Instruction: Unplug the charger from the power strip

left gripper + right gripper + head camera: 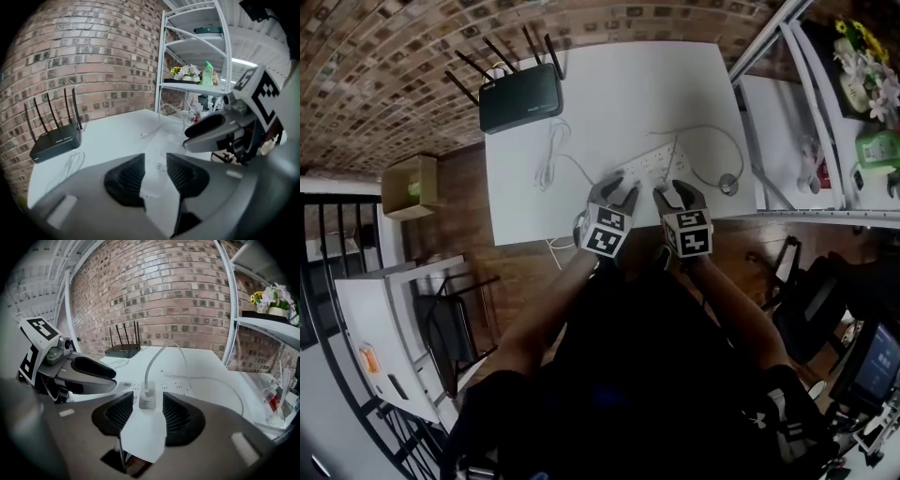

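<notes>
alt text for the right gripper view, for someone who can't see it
The right hand-held gripper is open, with a small white charger seen between its jaws, untouched and plugged into a white power strip on a white table; its cable arcs upward. The left hand-held gripper sits at left, and a black router stands by the brick wall.

White charger [146,402], white power strip [180,386] and white table [201,366] against a red-brown brick wall [164,291]; the router [123,351] is black. The left gripper [155,164] and right gripper [147,397] are grey with black ribbed pads [180,416] and black-and-white patterned cubes [607,232]. A green bottle [207,74] stands on the white shelf [192,86].
</notes>
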{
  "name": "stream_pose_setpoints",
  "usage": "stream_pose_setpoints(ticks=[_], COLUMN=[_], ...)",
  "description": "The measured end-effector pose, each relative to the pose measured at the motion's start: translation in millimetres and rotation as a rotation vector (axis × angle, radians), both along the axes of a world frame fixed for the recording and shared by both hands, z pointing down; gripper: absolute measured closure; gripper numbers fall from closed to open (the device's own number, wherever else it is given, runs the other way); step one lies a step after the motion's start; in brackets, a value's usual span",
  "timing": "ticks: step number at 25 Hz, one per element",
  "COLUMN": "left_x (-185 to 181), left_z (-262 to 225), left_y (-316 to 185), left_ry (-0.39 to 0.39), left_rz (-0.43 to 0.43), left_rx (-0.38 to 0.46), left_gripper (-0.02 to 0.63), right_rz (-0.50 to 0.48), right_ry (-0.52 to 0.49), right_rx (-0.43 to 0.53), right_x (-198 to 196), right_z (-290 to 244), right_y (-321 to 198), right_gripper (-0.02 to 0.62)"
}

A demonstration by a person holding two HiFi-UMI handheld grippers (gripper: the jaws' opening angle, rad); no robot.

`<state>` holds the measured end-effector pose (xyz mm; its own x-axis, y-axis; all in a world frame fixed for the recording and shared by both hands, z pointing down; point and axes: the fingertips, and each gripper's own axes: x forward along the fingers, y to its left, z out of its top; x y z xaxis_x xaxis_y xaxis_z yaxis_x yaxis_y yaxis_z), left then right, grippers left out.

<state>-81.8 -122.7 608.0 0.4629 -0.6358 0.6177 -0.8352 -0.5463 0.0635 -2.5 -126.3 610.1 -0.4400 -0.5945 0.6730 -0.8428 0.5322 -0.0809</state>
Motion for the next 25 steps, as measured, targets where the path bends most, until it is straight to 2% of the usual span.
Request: stream_pose_setpoints(ticks=[7, 13, 18, 21, 25], left_x=[5.8, 12.1, 19.9, 24.0, 23.7], left_z=[26.5, 36.5, 42.9, 51.5, 60.4], left_y=[-13.7, -24.4, -28.7, -27.8, -23.6], left_ry=[-0.085, -0.102, -0.109, -0.125, -0.127], left_rz=[0.028, 0.046, 0.060, 0.080, 0.095], left_rx=[-0.018, -0.012, -0.019, -0.038, -0.065], left_gripper=[0.446, 0.446, 0.446, 0.446, 0.448], right_rz=[-0.007, -0.011, -0.038, -0.049, -0.059], right_ry=[0.047, 0.062, 0.121, 0.150, 0.142], right_rx=[-0.049, -0.066, -0.040, -0.032, -0.041], right_x=[-8.8, -19.4, -18.6, -19.6, -21.3], right_z=[25.1, 25.0, 24.3, 21.4, 22.1], right_y=[-7.2, -14.1, -16.3, -15.1, -14.2], right_gripper=[0.393, 0.400, 0.428, 0.445, 0.448])
